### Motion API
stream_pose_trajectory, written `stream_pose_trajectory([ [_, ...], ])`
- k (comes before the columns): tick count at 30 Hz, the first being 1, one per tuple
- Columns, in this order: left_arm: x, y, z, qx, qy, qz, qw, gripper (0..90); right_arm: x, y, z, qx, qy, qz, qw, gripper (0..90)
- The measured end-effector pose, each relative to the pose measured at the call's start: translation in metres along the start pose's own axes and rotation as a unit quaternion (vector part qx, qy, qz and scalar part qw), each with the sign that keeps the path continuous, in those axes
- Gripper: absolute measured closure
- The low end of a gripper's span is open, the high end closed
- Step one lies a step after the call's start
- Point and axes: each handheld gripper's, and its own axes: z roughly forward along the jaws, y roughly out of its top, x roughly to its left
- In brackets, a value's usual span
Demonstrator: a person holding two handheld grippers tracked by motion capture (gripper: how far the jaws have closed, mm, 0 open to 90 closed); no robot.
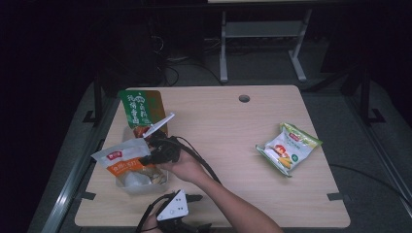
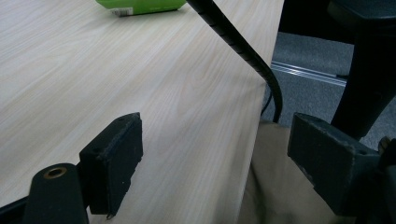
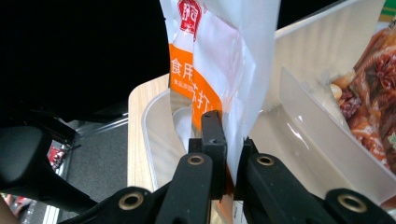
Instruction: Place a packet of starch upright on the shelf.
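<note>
Right gripper clamping the orange-and-white bag, lowering it into the clear bin; left gripper idling open, near edge; corn packet still waiting, far right.

A light wooden table with rounded corners and a round cable hole near its far edge stands over a dark floor. On its left part sits a clear plastic bin, with a green snack packet standing at the bin's far side. On the right part, well apart from the bin, a white and green snack bag lies flat on the wood.
</note>
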Motion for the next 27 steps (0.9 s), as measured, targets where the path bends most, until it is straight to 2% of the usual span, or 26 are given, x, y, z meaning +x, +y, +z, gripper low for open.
stream_pose_trajectory([
  [5,-0.001,0.0,0.0,0.0,0.0,0.0,1.0,17.8,-0.001,-0.003,-0.001,0.007,-0.006,-0.005,0.9999,89.7],
  [9,-0.001,0.0,0.0,0.001,-0.001,-0.007,1.0,17.9,-0.004,-0.009,-0.002,0.009,-0.007,0.004,0.9999,89.7],
  [13,-0.002,0.0,0.0,0.001,-0.002,-0.004,1.0,17.9,-0.006,-0.015,-0.002,0.011,-0.001,0.013,0.9999,89.7],
  [27,-0.002,0.0,0.0,0.002,-0.003,-0.002,1.0,17.8,-0.009,-0.024,-0.004,0.012,0.003,0.02,0.9997,89.5],
])
